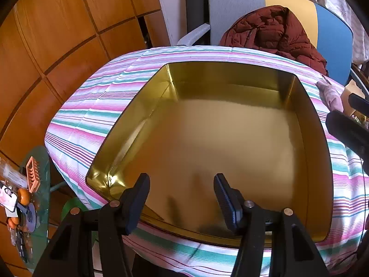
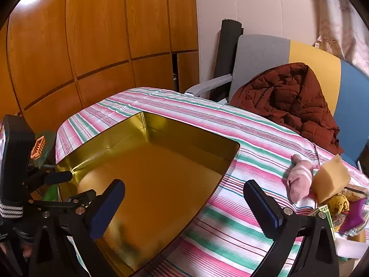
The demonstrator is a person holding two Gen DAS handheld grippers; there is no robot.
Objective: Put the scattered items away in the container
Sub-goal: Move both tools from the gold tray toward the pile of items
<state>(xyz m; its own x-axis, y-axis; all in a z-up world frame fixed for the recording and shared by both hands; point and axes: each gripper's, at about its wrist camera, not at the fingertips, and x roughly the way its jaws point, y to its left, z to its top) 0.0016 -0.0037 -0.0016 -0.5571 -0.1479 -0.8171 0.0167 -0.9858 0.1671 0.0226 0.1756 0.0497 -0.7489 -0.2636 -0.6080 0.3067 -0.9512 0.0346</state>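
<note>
A gold metal tin (image 1: 318, 152) stands open and empty on the striped tablecloth; it also shows in the right wrist view (image 2: 207, 138). My left gripper (image 1: 182, 196) is open and empty over the tin's near edge. My right gripper (image 2: 184, 205) is open and empty, over the tin's right rim. A pink stuffed toy (image 2: 298, 176) lies on the cloth to the right of the tin, also in the left wrist view (image 1: 331, 94). Beside it sit a yellow sponge (image 2: 331, 177), a yellow knitted item (image 2: 339, 204), a purple item (image 2: 354, 217) and a banknote (image 2: 324, 210).
A brown-red jacket (image 2: 288, 97) lies on a grey, yellow and blue chair (image 2: 260, 53) behind the table. Wooden cabinets (image 2: 92, 46) stand to the left. A glass side table (image 1: 42, 161) with an orange rack (image 1: 33, 173) and oranges is at the lower left.
</note>
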